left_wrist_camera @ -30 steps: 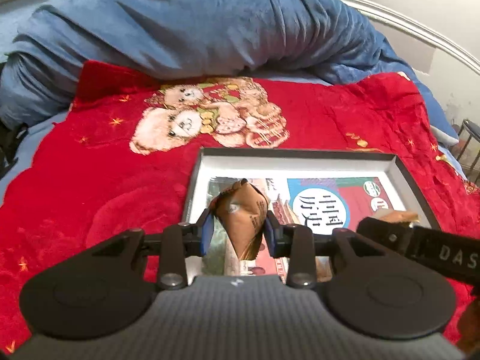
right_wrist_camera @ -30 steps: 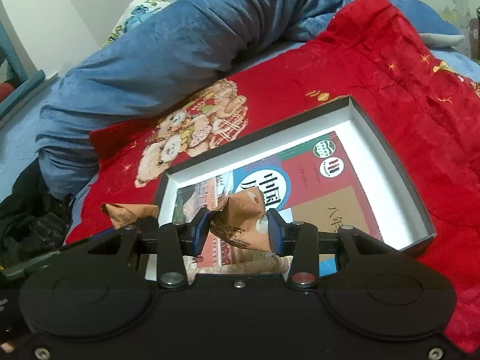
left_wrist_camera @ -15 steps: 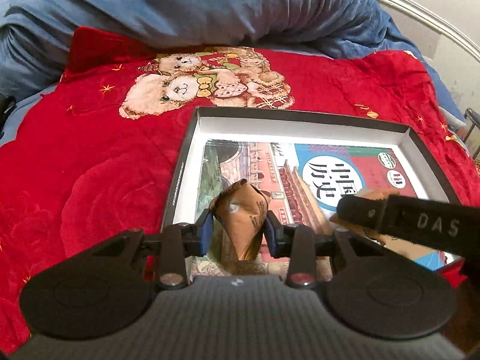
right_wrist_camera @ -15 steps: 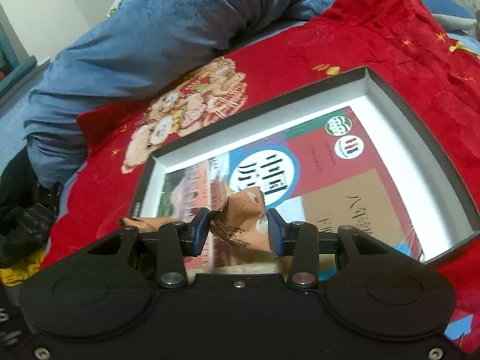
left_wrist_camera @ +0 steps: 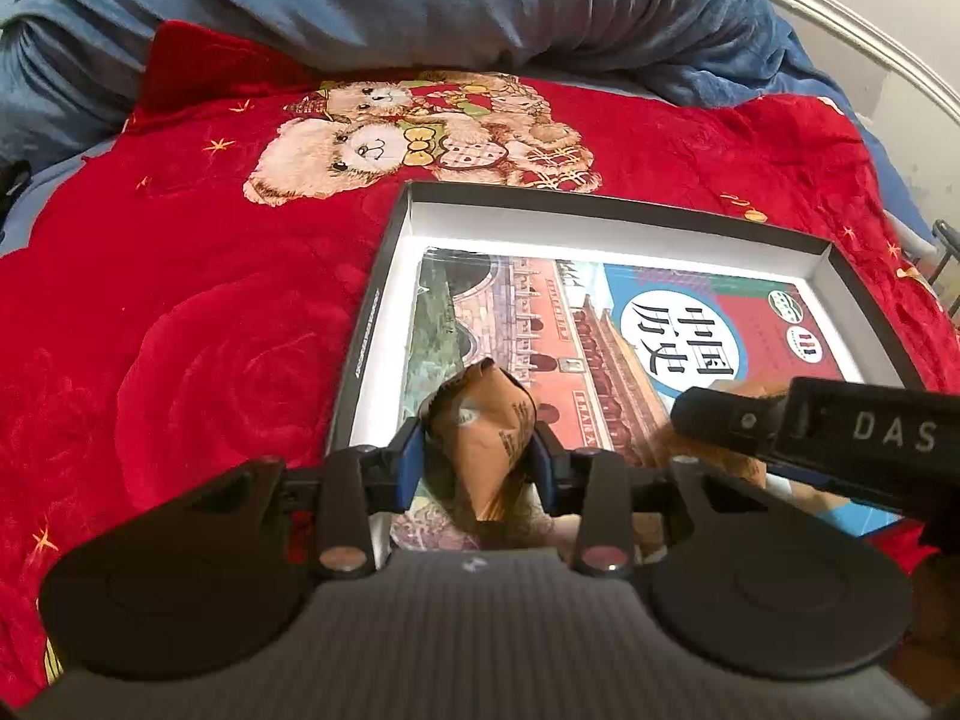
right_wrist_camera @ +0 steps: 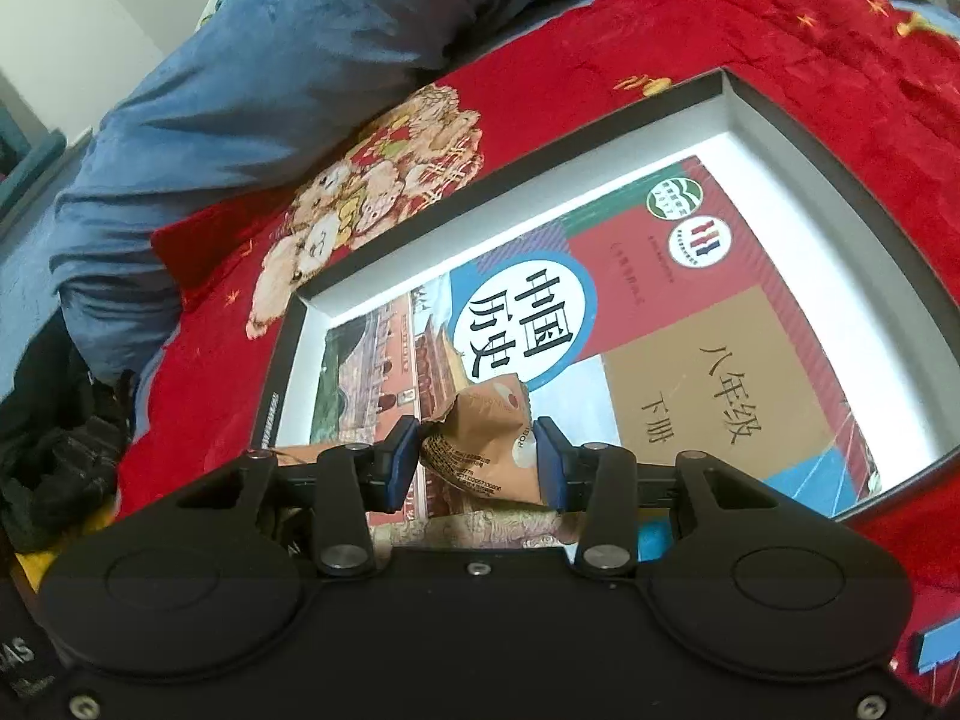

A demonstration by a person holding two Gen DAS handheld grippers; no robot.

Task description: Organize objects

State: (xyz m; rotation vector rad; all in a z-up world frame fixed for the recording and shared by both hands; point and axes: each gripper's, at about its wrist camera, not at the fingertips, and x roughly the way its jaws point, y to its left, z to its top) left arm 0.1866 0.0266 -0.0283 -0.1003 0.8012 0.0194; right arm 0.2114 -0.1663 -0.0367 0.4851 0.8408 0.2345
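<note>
Two brown snack packets hang over a textbook [right_wrist_camera: 630,312] lying in a shallow box [right_wrist_camera: 852,204] on a red blanket [left_wrist_camera: 180,330]: the left gripper [left_wrist_camera: 478,459] pinches the left packet [left_wrist_camera: 483,438], the right gripper [right_wrist_camera: 474,462] clamps the right packet [right_wrist_camera: 480,444]. Best lowered close before release, side by side. The bare cover ahead offers room; the box walls and the neighbouring tool crowd the near edge.

My 2 grippers now sit lower and further over the box [left_wrist_camera: 606,213], which fills more of both views than 1 second ago. My left gripper [left_wrist_camera: 478,461] and right gripper [right_wrist_camera: 474,461] now carry their brown packets above the book [right_wrist_camera: 708,312] cover.
</note>
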